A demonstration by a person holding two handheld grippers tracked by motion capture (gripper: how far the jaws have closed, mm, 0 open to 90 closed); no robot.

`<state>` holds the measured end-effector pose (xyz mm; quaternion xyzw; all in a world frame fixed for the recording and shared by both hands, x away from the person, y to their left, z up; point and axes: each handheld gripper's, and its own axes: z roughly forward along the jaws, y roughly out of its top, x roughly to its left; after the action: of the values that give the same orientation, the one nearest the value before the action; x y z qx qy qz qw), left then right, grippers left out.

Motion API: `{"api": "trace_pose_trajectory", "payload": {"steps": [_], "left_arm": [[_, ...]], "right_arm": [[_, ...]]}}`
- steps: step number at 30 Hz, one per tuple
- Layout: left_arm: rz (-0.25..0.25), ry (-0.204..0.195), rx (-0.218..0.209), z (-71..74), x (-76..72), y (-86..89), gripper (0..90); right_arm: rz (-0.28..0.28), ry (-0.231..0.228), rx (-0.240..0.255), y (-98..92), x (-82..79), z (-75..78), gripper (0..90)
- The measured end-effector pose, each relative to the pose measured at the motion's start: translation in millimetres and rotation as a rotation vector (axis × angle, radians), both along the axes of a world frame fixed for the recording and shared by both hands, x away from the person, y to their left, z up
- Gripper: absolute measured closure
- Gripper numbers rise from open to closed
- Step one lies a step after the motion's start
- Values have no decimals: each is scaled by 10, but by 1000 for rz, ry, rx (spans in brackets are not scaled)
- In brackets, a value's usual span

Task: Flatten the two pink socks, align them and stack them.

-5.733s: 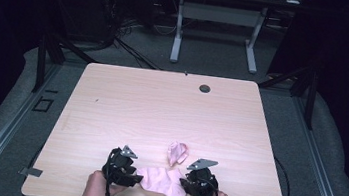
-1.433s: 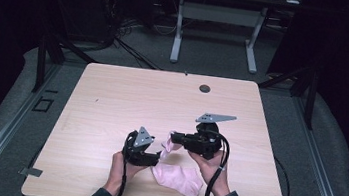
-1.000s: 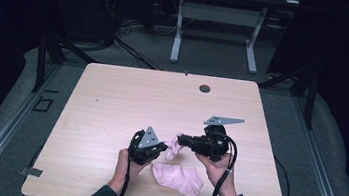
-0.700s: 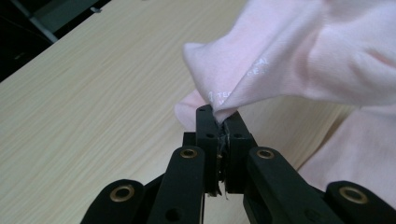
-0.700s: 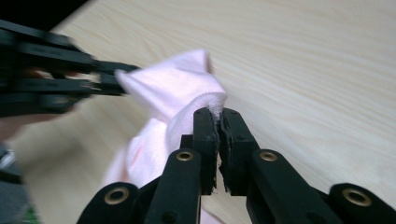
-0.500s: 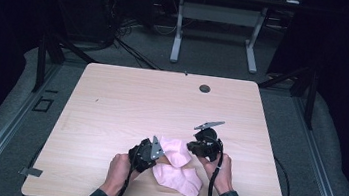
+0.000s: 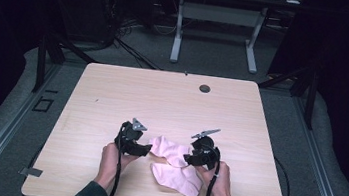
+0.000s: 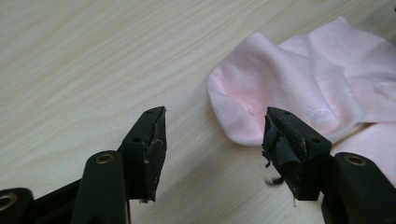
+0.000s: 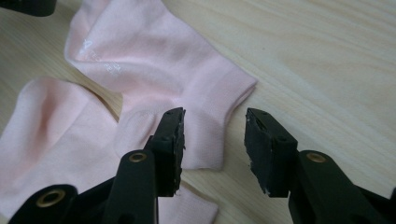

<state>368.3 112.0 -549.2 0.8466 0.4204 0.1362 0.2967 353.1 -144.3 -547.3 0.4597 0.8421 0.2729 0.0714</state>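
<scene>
The left tongs (image 7: 143,147) sit just left of the pink socks (image 7: 174,167) on the bench (image 7: 112,95), their jaws parted and just opening, gripping nothing; in the left gripper view the left tongs (image 8: 212,135) frame bare wood with a sock's rounded end (image 8: 252,93) just past one jaw. The two socks lie flat and overlapping near the bench's front edge, between both tongs. The right tongs (image 7: 191,156) rest at the socks' right side, jaws also partly apart and just opening, holding nothing; in the right gripper view the right tongs (image 9: 214,140) straddle a sock's cuff (image 9: 205,107). Well behind the socks, a small dark round hole (image 7: 205,88) marks the bench. Beyond lies grey floor (image 7: 217,58) and another desk's legs (image 7: 177,33).
</scene>
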Motion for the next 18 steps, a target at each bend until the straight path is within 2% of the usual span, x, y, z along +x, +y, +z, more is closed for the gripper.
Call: {"api": "trace_pose_trajectory", "payload": {"steps": [2,3,4,5,7,8,11,13,18], "left_arm": [[7,20,18,-50,51,-41,436],[2,29,18,-70,73,-57,455],[-5,41,14,-84,90,-70,488],[-4,43,27,-93,101,-87,506],[-19,55,30,-110,117,-114,579],[-18,54,38,-115,117,-130,604],[-28,56,51,-119,117,-147,682],[-33,57,48,-123,117,-145,735],[-43,58,48,-128,117,-142,857]], "right_arm": [[13,9,-22,29,1,-29,604],[7,-2,-23,57,-1,-55,626],[16,2,-46,60,3,-57,647],[3,-2,-33,75,3,-71,665],[1,-6,-52,80,12,-80,699],[-7,-15,-40,87,14,-101,713],[17,5,-80,75,30,-86,748],[3,-14,-73,86,18,-99,772],[17,-21,-77,71,19,-105,839]]}}
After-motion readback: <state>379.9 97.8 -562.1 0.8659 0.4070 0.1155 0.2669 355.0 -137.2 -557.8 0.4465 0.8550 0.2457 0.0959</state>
